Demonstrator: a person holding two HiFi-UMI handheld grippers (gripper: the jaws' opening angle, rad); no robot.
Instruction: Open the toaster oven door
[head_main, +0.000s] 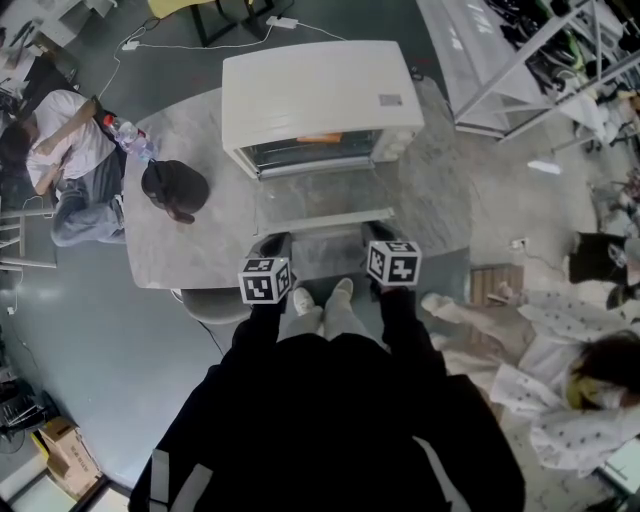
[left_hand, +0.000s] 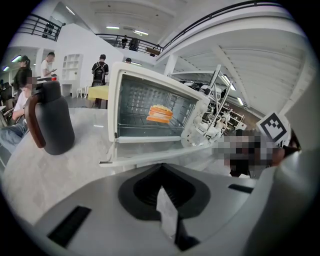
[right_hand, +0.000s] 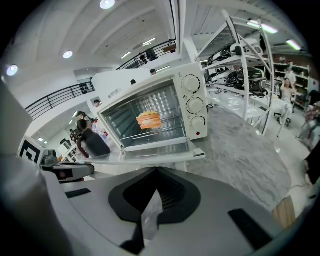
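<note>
Cream-white toaster oven (head_main: 320, 95) sits dead ahead of both tools on the marble table (head_main: 190, 245), and honestly its door (head_main: 325, 200) looks to be down already. It lies flat, hinged at the far edge, with its handle (head_main: 325, 222) as the nearest part of the oven to the grippers.

The left gripper (head_main: 272, 243) and right gripper (head_main: 378, 235) sit side by side just short of that handle, one off each end of it. Neither touches it as far as I can tell. Both have their jaws pressed together with nothing between them, and each gripper's own view shows that pretty clearly.

What matters for any next move is that the handle bar runs crosswise to both tools, left to right, just beyond and a bit above the jaw tips. Both are about equally near. The right one has the knob side of the oven ahead of it, and the left has the black jug (head_main: 175, 188) off to its outer side.

Through the opening you can see an orange bit of food (right_hand: 148, 120) on the rack. My read is the job's basically done, so backing off makes more sense than grabbing.
</note>
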